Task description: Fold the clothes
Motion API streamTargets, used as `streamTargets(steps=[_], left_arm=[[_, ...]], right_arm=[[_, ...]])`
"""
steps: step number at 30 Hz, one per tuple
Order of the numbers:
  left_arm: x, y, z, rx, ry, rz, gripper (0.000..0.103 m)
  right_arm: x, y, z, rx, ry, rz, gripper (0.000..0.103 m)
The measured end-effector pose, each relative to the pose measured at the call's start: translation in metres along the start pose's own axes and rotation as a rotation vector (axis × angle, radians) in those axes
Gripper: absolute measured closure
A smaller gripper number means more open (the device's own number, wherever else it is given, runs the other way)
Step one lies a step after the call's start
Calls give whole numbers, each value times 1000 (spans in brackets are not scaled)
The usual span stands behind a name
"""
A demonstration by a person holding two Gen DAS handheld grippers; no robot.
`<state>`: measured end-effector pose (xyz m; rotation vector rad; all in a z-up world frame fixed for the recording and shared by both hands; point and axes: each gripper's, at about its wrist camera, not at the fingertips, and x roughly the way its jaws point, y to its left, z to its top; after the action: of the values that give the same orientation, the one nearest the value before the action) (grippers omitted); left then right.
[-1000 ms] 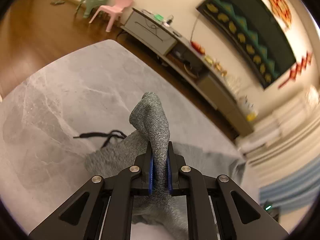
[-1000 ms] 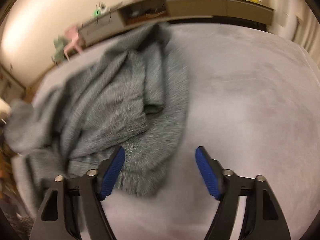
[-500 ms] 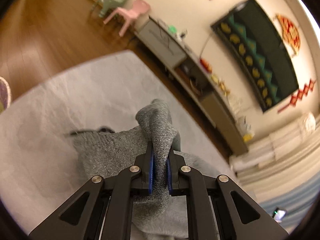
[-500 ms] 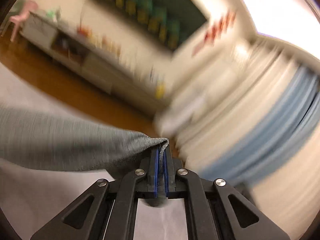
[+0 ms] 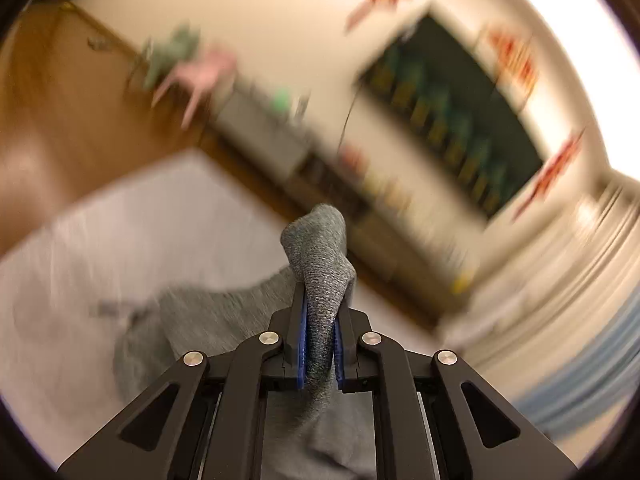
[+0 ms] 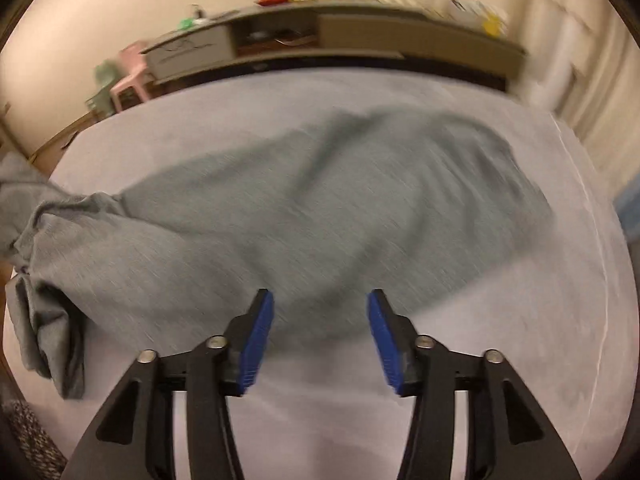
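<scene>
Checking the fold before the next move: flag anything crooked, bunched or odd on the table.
The grey garment lies spread but skewed across the table, and its left end is bunched and hanging at the table edge. The left gripper pinches a fold; the right gripper is open, holding nothing.

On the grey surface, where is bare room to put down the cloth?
Bare surface lies between the right gripper and the grey garment, also along the right edge. The middle and left are crowded with cloth.

right gripper [image 6: 318, 336] released, fingers apart | grey garment [image 6: 320, 208] now spread across table [image 6: 520, 340]
</scene>
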<state>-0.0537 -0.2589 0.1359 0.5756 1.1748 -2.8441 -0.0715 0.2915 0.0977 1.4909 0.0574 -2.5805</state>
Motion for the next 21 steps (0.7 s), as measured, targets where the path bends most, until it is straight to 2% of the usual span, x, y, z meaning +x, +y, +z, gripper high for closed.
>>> streamTargets(steps=[1,2,3,5,6,8,10,12,14,15,17,19,20,21], left_arm=[[-14,3,7,-17,-84,-22,93],[-22,6,13,-23,-146,-9,92],[-17,10,16,-5,-138,78,92],[23,25,12,27,49,185,92],[48,38,1,11,180,201,92],[75,49,-17,27,326,248,92],[81,45,-23,80,338,296,92],[78,36,-19,97,314,277,92],[66,26,-12,120,266,237,92],[58,20,-8,134,228,214,91],[43,14,4,142,126,189,91],[22,13,16,124,-6,168,91],[13,13,21,114,-69,157,92],[4,13,25,108,-133,143,94]], right_arm=[[9,7,8,-25,3,-16,41],[18,14,16,-52,7,-36,41],[27,21,25,-80,12,-56,41],[61,17,43,-83,64,-159,41],[71,11,50,-55,86,-185,41],[82,1,63,20,108,-207,41],[78,4,71,47,108,-179,41],[71,28,83,8,49,-95,41],[76,63,95,-97,26,-41,34],[82,75,100,-144,22,-37,31],[104,91,109,-212,57,-64,30],[125,94,115,-243,125,-21,49],[132,93,116,-258,144,23,76],[136,96,117,-306,150,8,97]])
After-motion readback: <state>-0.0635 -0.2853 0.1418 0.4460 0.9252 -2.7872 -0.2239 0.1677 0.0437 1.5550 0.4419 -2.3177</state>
